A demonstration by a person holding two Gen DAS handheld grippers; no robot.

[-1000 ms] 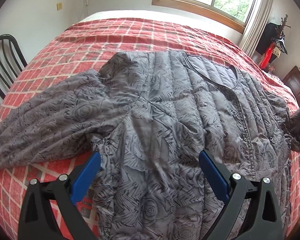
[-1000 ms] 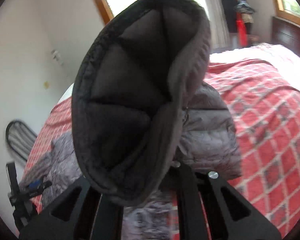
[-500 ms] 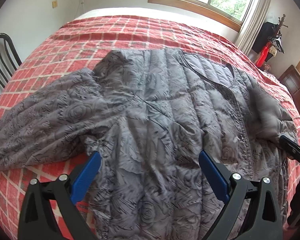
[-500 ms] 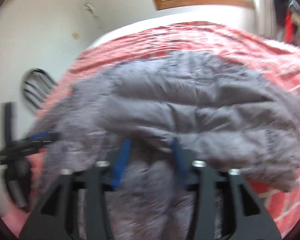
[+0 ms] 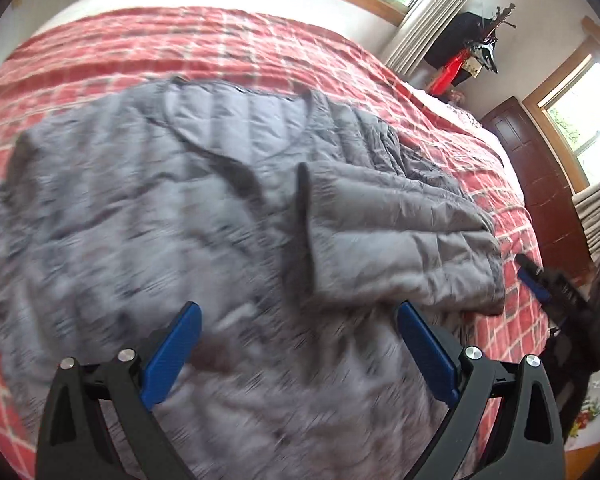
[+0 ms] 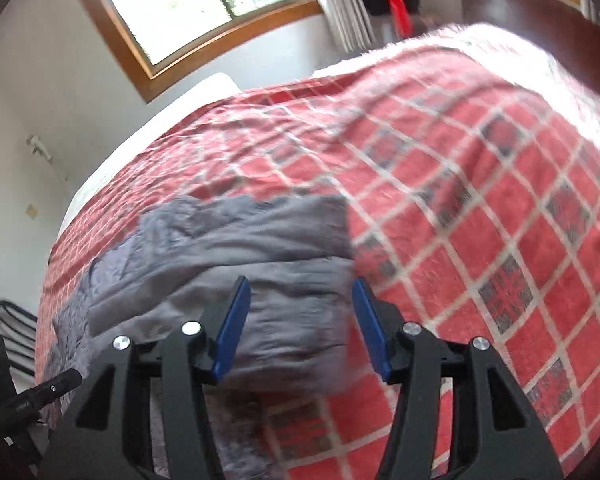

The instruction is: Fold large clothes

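Observation:
A large grey quilted jacket (image 5: 160,208) lies spread on the red plaid bedspread (image 5: 220,44). Its right sleeve (image 5: 396,232) is folded in across the body. My left gripper (image 5: 296,344) is open and empty, hovering over the jacket's lower part. My right gripper (image 6: 300,320) is open and empty, just above the folded sleeve (image 6: 268,264) at the jacket's right edge. The right gripper also shows in the left wrist view (image 5: 540,284), beside the bed's right side.
The bedspread (image 6: 480,220) stretches bare to the right of the jacket. A black chair (image 6: 8,328) stands left of the bed. A window (image 6: 204,4), a coat stand (image 5: 476,52) and a dark wooden door (image 5: 540,184) lie beyond the bed.
My right gripper let go of the sleeve, which now lies folded over the jacket's body, and drew back to the right. My left gripper swung to the right over the jacket.

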